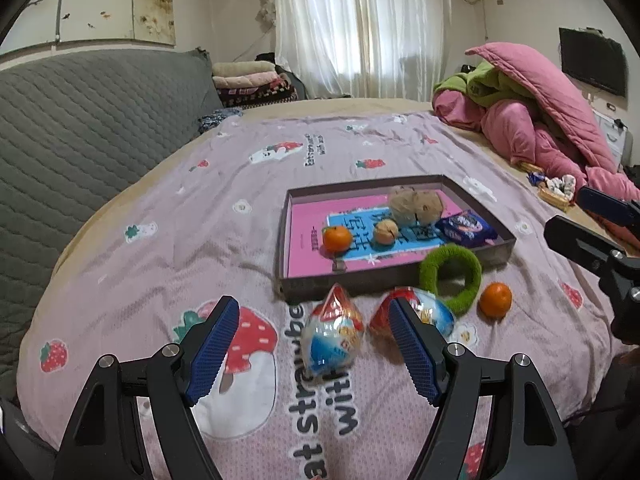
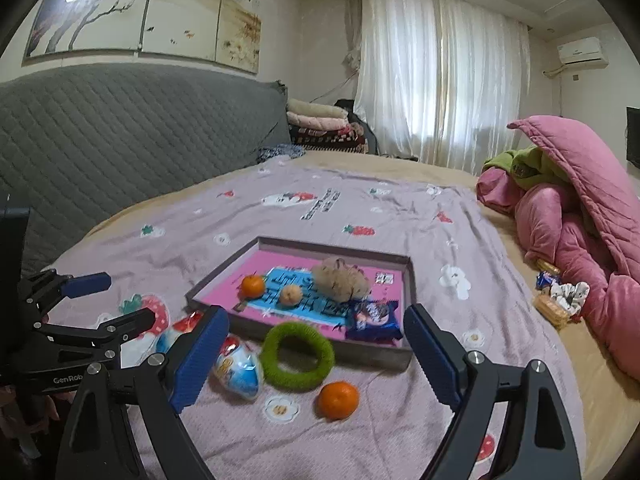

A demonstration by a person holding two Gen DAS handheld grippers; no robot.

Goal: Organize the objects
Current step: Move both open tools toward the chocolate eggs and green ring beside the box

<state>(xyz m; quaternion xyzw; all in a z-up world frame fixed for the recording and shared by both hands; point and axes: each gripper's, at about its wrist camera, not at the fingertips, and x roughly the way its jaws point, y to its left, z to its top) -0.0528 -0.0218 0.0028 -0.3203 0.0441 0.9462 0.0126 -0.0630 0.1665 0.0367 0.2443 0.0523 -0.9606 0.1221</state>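
Observation:
A shallow grey tray (image 1: 285, 240) (image 2: 409, 280) with a pink floor lies on the bedspread. It holds an orange (image 1: 337, 238), a walnut (image 1: 386, 232), a brown plush (image 1: 416, 204) and a blue snack packet (image 1: 466, 228). In front of the tray lie a green fuzzy ring (image 2: 298, 356), a loose orange (image 2: 338, 400) and two cone-shaped snack packs (image 1: 332, 332) (image 1: 428, 312). My left gripper (image 1: 312, 304) is open above the nearer pack, not touching it. My right gripper (image 2: 316, 312) is open above the ring and the loose orange, nothing between its fingers.
A heap of pink and green quilts (image 1: 540, 120) fills the bed's right side, with a small basket (image 2: 556, 308) of odds and ends beside it. A grey padded headboard (image 1: 80, 120) runs along the left. Folded blankets (image 1: 248, 80) are stacked at the back.

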